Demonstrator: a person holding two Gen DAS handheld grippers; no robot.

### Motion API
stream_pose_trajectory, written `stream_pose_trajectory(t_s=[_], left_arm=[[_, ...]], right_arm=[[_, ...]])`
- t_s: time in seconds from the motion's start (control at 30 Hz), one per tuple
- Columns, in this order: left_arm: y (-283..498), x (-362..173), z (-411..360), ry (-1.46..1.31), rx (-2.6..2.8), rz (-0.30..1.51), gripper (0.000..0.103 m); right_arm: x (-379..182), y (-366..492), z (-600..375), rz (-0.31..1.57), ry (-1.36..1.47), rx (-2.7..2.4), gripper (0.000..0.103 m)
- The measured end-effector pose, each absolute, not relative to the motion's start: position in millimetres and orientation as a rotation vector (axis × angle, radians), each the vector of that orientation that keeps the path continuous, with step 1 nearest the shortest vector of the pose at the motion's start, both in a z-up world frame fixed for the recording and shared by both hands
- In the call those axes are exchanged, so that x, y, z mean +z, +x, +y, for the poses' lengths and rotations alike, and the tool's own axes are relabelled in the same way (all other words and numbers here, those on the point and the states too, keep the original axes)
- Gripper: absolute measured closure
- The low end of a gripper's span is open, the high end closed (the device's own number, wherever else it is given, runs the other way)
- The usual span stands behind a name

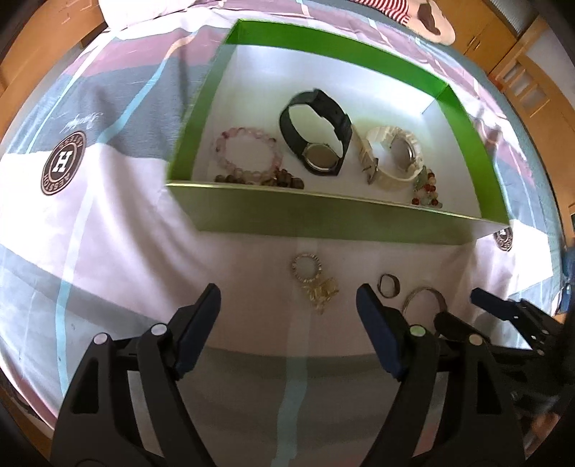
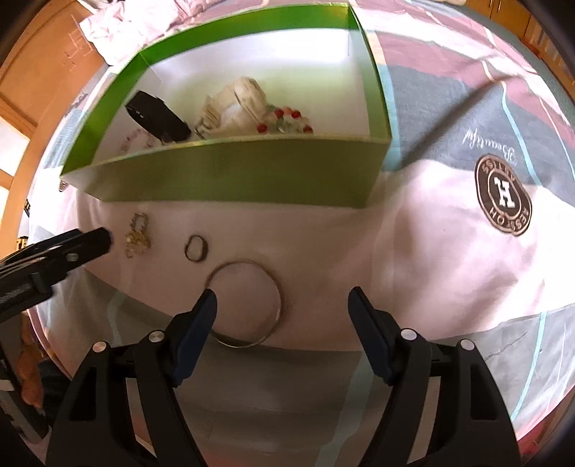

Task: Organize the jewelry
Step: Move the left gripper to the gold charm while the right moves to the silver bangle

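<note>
A green box with a white floor sits on the bedspread; it holds a black watch, a white watch, a pink bead bracelet and a red-and-green bead bracelet. In front of it lie a gold trinket with a ring, a small dark ring and a thin silver bangle. My left gripper is open, just short of the gold trinket. My right gripper is open over the bangle, its left finger touching the rim. The box also shows in the right wrist view.
The bedspread is pink, grey and white with round "H" logos. Wooden furniture stands beyond the bed. A striped cloth and a hat lie behind the box.
</note>
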State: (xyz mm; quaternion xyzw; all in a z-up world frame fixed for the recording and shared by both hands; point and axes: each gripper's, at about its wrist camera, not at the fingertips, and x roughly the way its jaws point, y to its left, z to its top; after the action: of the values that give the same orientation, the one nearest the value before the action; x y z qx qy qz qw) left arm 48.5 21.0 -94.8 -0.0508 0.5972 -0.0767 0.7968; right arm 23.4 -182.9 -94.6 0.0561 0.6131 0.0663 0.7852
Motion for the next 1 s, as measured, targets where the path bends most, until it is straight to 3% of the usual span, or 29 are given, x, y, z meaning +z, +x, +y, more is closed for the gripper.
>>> stream_pose_trajectory(t_s=[0.33,0.9,0.97,1.0], left_arm=[[68,-119,6,-0.056,-0.074,1.348,0.024],[56,-103,9,-0.062,-0.124,1.305,0.024],[58,-107,2,-0.033,-0.124,1.306,0.032],[58,-110,-4,-0.024,-0.125,1.308,0.040]], right_arm=[[-101,24,-165,1.339,0.077,0.151,0.028],[-105,26,-153,1.345,0.042,0.161,0.028],[-107,25,-150,1.348,0.030,0.160,0.028],[-108,24,-149,1.349,0.026,0.160,0.028]])
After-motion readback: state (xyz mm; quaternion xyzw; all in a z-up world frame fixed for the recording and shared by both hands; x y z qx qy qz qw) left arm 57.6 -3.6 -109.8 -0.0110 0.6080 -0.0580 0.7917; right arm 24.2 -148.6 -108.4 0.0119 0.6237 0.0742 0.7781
